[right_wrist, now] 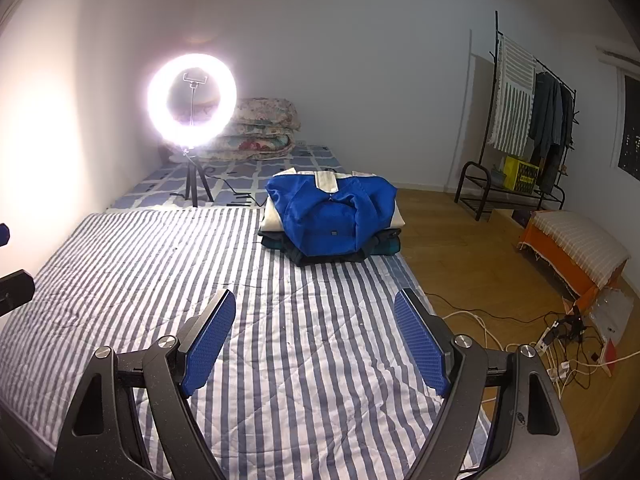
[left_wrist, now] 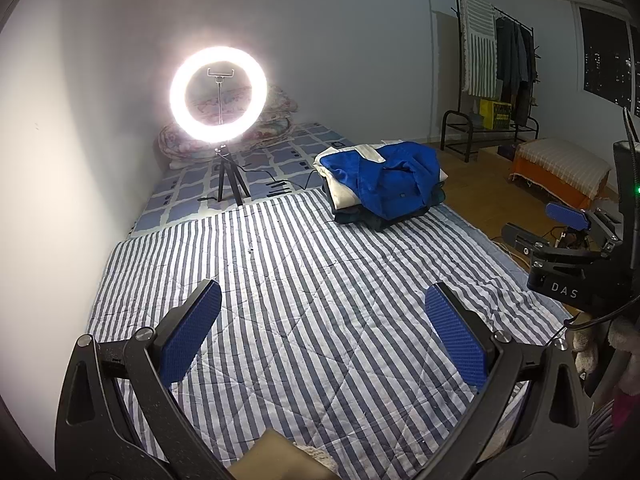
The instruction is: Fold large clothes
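Both tools hover over the striped quilt [right_wrist: 160,264], nothing in either. Left tool [left_wrist: 324,332] is spread wide, blue pads [left_wrist: 192,332] well apart w/ only quilt between them. Right tool [right_wrist: 316,336] is likewise released, pads clear of any cloth; it also shows at the right edge of the left wrist view, beside the left one.

The task's thing, a stack of folded clothes [right_wrist: 332,216], sits at the far right end of the quilt near the bed's edge: a blue & cream garment [left_wrist: 380,180] on top, darker pieces under it. It's well apart from both tools, w/ bare quilt in between.

Behind the quilt lies a blue check sheet [left_wrist: 192,192], and on it stands a lit ring light [right_wrist: 192,100] on a small tripod, its cable trailing toward the stack. Folded floral bedding [right_wrist: 260,128] is piled vs. the back wall.

Off the bed, on the wood floor: a black garment rack [right_wrist: 532,128] w/ a striped towel & dark clothes, a yellow box on its lower shelf, an orange stool [right_wrist: 572,252] w/ a pale cover, plus a tangle of cords & a power strip [right_wrist: 560,340] near the right tool.
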The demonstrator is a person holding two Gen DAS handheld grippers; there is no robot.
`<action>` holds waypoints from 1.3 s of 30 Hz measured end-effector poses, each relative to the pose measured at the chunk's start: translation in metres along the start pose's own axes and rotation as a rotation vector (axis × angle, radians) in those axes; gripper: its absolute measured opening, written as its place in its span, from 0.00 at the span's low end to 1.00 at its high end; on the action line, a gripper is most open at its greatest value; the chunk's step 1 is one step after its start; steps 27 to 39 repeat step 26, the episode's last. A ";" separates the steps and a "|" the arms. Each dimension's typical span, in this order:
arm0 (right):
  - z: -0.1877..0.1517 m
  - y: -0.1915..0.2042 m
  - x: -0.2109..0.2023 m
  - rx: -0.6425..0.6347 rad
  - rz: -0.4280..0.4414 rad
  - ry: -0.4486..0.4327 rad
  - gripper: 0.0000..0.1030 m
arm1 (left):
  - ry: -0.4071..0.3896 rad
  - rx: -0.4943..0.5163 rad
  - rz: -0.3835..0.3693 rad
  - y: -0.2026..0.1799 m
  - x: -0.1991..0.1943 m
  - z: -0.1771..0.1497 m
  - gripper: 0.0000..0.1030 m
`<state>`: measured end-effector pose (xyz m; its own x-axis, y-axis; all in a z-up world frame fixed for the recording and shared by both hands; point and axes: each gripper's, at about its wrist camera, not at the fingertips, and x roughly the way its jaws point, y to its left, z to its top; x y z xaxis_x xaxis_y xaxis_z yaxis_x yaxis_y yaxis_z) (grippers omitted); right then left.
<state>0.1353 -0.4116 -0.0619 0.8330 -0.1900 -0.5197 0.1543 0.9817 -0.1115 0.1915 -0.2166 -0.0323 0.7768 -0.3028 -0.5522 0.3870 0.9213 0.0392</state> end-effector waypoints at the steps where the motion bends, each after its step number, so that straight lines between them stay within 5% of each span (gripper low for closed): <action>1: -0.001 0.000 0.000 0.001 0.000 0.000 0.79 | 0.000 0.000 -0.001 0.000 0.000 0.000 1.00; 39: -0.002 -0.003 0.002 -0.008 0.010 0.010 0.79 | -0.010 -0.018 0.001 -0.004 -0.002 0.001 1.00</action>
